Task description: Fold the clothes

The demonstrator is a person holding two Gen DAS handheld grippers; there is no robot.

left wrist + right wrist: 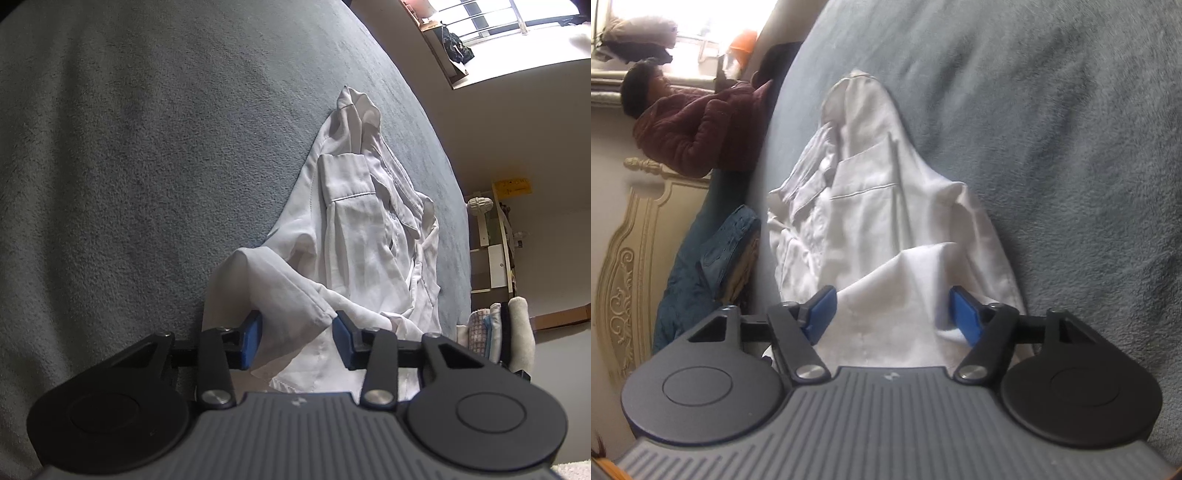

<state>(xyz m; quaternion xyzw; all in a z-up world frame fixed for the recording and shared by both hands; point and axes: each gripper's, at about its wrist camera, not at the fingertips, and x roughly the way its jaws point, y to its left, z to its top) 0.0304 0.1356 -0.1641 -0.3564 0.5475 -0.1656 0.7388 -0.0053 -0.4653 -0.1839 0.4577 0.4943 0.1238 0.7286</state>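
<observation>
A white shirt (369, 229) lies crumpled on the grey-blue blanket (147, 147), its chest pocket facing up. My left gripper (297, 341) is open, and a raised fold of the shirt's hem sits between its blue pads (251, 339) without being pinched. In the right wrist view the same shirt (879, 206) stretches away from me. My right gripper (894, 315) is open wide, with a hump of white cloth lying in the gap between its blue pads (966, 317).
The blanket (1071, 147) covers the bed on all sides. A stack of folded clothes (495, 332) sits at the bed's edge. A person in a dark red jacket (698, 125) stands beside the bed near jeans (713, 251) and a carved headboard (631, 258).
</observation>
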